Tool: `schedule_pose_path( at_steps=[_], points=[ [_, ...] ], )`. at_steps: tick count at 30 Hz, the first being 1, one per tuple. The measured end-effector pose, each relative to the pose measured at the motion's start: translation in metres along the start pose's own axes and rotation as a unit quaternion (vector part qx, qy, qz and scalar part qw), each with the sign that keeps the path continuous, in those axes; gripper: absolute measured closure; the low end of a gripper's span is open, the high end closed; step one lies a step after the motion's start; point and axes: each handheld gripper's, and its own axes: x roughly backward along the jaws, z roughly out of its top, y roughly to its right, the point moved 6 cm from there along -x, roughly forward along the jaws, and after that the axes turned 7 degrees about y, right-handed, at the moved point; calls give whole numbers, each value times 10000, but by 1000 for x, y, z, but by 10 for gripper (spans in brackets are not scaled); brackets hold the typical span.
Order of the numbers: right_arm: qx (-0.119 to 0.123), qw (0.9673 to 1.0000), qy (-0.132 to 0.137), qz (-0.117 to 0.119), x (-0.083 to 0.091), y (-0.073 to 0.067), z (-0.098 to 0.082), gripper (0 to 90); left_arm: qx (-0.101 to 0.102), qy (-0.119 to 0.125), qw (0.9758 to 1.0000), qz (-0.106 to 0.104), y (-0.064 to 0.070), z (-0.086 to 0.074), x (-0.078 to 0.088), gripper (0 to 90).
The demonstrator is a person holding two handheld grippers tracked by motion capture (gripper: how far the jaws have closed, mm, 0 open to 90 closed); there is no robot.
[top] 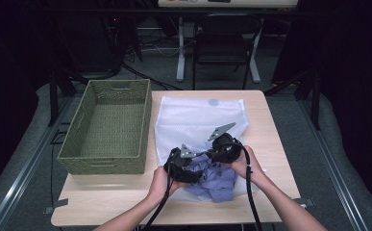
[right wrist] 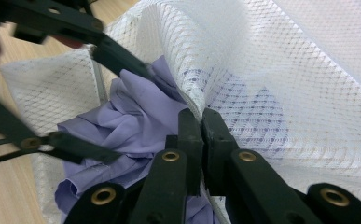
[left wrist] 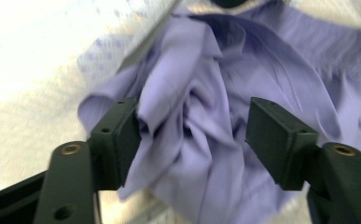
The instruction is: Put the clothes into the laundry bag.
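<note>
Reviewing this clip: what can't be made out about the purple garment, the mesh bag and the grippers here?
- Purple garment: its type, since it lies crumpled; part sits behind the mesh bag in the right gripper view.
- Bag's opening: hidden by both hands in the high view.
- Left gripper: the view is blurred, so cloth contact is unclear.
- Right gripper: shut on the bag's edge; the seam beneath is covered.

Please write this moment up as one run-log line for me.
right gripper: shut on white mesh laundry bag edge | left gripper: open around crumpled lilac cloth | green woven basket: beside bag
</note>
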Motion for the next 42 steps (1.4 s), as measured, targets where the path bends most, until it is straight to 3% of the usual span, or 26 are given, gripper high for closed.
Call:
schedule_pose_path(
  at_steps=[3,5,7,12,16,22,27,34,37,42],
  points=[
    [11,10000,-15,27,1,0,0,880,7,-173,9997,172,-4,-11,0,302],
    [14,10000,-30,46,1,0,0,879,117,-386,9991,161,-8,-19,-6,333],
    [5,10000,-21,37,0,-1,0,879,138,-499,9986,126,-10,-23,-12,423],
    [9,10000,-6,55,-2,-2,1,880,249,-326,9991,-50,-8,-21,-24,707],
    [16,9999,93,56,0,-4,5,881,336,-199,9990,-197,-8,-14,-32,823],
    [-7,9995,314,48,6,-4,11,881,443,109,9988,-188,-6,1,-40,831],
    [-3,9994,344,62,10,-6,13,881,459,219,9987,-11,-12,4,-37,824],
    [0,9999,68,157,7,-6,5,880,615,202,9978,150,-22,1,-38,791],
    [-3,9999,-22,132,4,-4,1,880,611,147,9980,66,-22,0,-36,748],
    [-48,9999,23,94,5,1,0,880,482,68,9988,-80,-16,4,-23,544]
  ],
)
